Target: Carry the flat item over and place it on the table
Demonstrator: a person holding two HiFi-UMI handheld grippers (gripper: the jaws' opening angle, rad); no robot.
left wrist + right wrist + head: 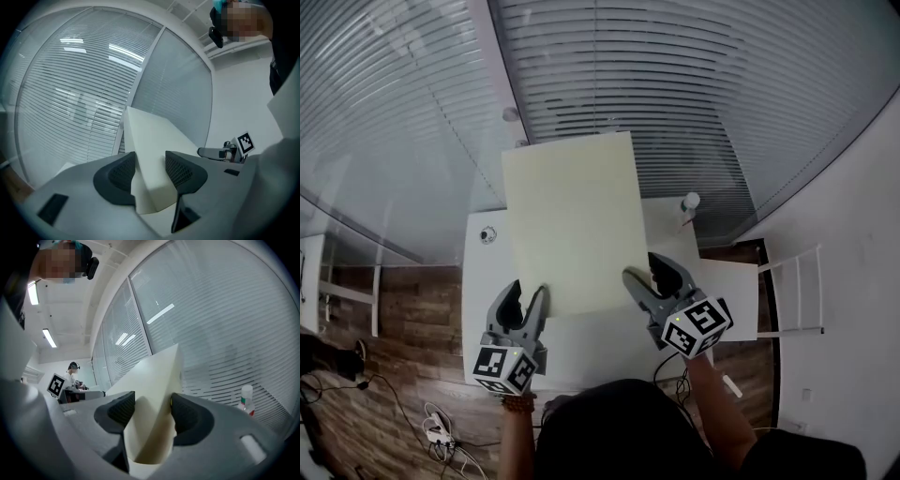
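Note:
A flat cream board (572,225) is held up between both grippers, above a white table (591,347). In the head view my left gripper (532,291) pinches the board's near left corner and my right gripper (643,269) pinches its near right corner. The left gripper view has the board (154,136) wedged between the jaws of my left gripper (150,157), rising away toward the blinds. The right gripper view shows the board (150,376) edge-on between the jaws of my right gripper (152,399). Both are shut on it.
A small bottle (689,203) stands at the table's far right, and a small round object (488,234) lies at its far left. A white chair (792,291) stands to the right. Cables (441,431) lie on the wooden floor at left. Window blinds (675,94) run behind.

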